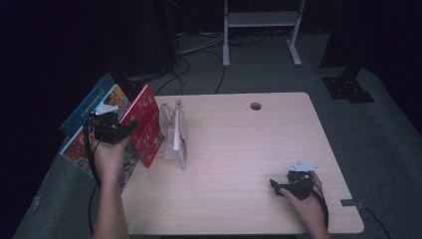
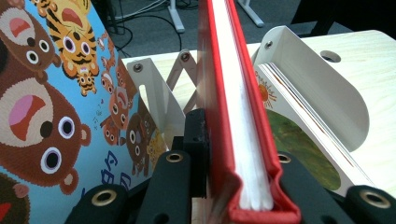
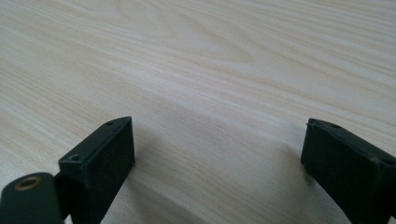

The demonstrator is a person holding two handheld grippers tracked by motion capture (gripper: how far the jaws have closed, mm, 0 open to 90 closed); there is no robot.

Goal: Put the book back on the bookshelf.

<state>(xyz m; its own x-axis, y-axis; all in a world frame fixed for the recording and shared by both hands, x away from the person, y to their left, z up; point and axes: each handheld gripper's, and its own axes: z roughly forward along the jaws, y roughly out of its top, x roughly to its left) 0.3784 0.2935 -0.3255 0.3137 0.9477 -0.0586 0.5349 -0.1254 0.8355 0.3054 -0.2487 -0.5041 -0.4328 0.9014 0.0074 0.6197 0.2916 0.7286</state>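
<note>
The high view is dim and soft: the room is black from 9 through 12 to 3 o'clock, and only the desk (image 1: 239, 149) catches a pale pinkish light, strongest in its middle. The left tool view is bright and vivid; the red book (image 2: 233, 116) blurs close to the lens at 6 o'clock, and the rack (image 2: 317, 93) stays sharper. In the right tool view, even light falls on the wood grain, with soft shadows beside the black jaws at 7 and 5 o'clock.

The rack (image 1: 175, 134) stands on the desk (image 1: 239, 164), left of centre. The held book (image 1: 146, 125) stands just left of the rack, with the picture book (image 1: 84, 129) farther left, over the desk edge.
</note>
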